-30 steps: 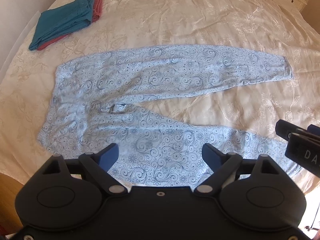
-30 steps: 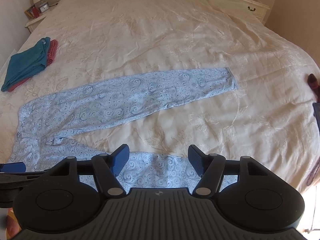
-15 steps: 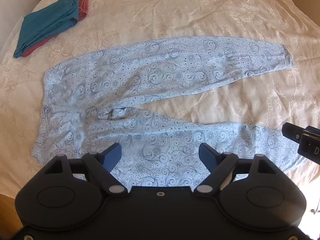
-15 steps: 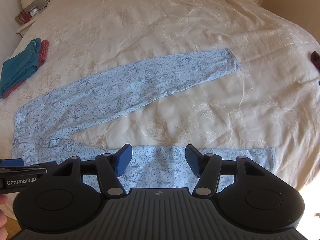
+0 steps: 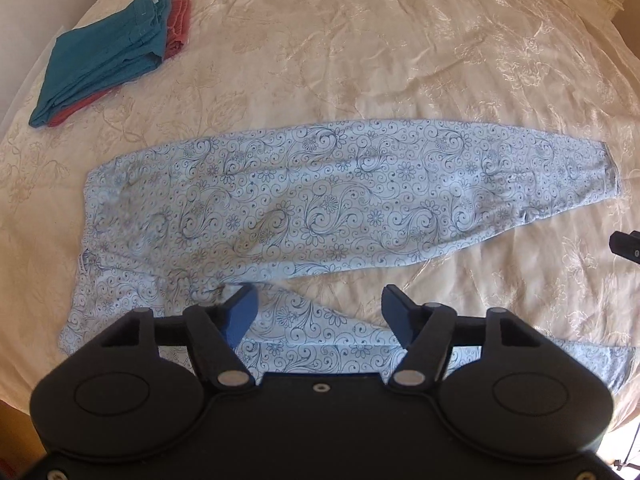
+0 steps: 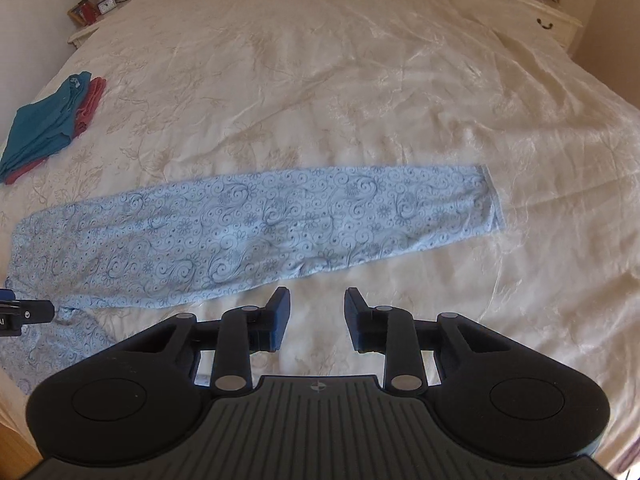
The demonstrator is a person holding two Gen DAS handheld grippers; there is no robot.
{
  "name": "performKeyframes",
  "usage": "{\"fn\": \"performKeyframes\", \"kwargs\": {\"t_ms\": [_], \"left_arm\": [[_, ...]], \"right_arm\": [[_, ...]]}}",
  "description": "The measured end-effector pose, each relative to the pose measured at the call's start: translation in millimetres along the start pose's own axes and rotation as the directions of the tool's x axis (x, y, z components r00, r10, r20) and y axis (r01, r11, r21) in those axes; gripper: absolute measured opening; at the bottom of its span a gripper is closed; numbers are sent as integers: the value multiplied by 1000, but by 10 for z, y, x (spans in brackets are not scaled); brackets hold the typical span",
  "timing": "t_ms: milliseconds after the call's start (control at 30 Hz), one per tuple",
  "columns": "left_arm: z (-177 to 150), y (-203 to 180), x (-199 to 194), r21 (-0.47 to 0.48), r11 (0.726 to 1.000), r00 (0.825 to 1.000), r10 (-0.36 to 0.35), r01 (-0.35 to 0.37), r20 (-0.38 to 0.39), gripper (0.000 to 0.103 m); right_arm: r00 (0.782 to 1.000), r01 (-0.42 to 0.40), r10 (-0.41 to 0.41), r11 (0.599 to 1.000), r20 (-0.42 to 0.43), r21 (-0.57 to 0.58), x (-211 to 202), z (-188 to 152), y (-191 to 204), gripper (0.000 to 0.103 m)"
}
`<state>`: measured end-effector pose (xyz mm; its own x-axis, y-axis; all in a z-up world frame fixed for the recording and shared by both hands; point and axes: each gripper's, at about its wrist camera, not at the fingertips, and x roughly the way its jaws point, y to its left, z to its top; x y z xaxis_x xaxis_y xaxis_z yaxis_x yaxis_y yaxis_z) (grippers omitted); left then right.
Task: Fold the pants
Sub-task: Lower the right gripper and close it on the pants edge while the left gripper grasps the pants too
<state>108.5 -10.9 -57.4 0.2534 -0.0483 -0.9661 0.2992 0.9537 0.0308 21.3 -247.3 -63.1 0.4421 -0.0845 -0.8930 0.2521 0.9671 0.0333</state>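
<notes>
Light blue pants with a dark swirl print lie flat on a cream bedspread, waist at the left, legs running right. My left gripper hovers over the crotch and the top of the near leg. Its jaws are closing with only flat cloth below and no pad pressing on anything. My right gripper hangs over bare bedspread just below the far leg. Its jaws are closing too, and nothing is between them. Most of the near leg is hidden under the right gripper's body.
A folded teal and red stack lies at the far left of the bed. Nightstands stand at the back left and back right. The bed's near edge runs along the lower left.
Both grippers have moved forward and lower over the pants. Both pairs of jaws have narrowed, the right much more. The near leg has slid out of the right wrist view.
</notes>
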Motion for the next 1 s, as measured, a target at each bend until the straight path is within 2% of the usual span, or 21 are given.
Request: {"fn": "performKeyframes", "kwargs": {"t_ms": [67, 167, 200, 267, 333, 467, 567, 633, 767, 900, 933, 1000], "left_arm": [[111, -71, 66, -28, 1000, 1000, 11, -12, -10, 69], [251, -157, 162, -61, 998, 999, 30, -31, -19, 65], [299, -180, 209, -74, 997, 999, 18, -20, -37, 60], [362, -203, 281, -112, 994, 998, -15, 7, -64, 59], [404, -218, 320, -155, 988, 997, -27, 16, -71, 59], [480, -220, 388, -220, 975, 995, -29, 7, -95, 59], [529, -181, 454, -277, 961, 992, -51, 16, -116, 59], [569, -164, 490, -293, 956, 990, -56, 17, -126, 60], [678, -121, 545, -306, 952, 990, -68, 27, -125, 61], [847, -106, 661, -308, 951, 989, -84, 43, -122, 67], [894, -102, 697, -309, 950, 989, -86, 45, -120, 67], [990, -100, 780, -319, 946, 988, -97, 54, -120, 67]], "right_arm": [[999, -46, 47, 996, 15, -79, 165, 197, -109, 30], [990, -142, 143, 981, -2, -129, 442, 483, -276, 30], [984, -180, 180, 973, -17, -143, 549, 579, -330, 30], [977, -214, 208, 962, -53, -170, 746, 744, -378, 30], [975, -221, 210, 951, -71, -218, 929, 875, -393, 30], [972, -237, 216, 902, -96, -360, 1282, 1053, -353, 30], [966, -258, 222, 874, -134, -411, 1535, 1146, -365, 31], [962, -271, 220, 854, -164, -443, 1666, 1169, -363, 31], [953, -296, 201, 785, -229, -545, 1890, 1147, -329, 31], [933, -350, 226, 747, -279, -565, 1937, 1127, -344, 31], [925, -369, 239, 745, -295, -556, 1934, 1131, -351, 29], [907, -412, 271, 738, -323, -535, 1898, 1120, -378, 3]]}}
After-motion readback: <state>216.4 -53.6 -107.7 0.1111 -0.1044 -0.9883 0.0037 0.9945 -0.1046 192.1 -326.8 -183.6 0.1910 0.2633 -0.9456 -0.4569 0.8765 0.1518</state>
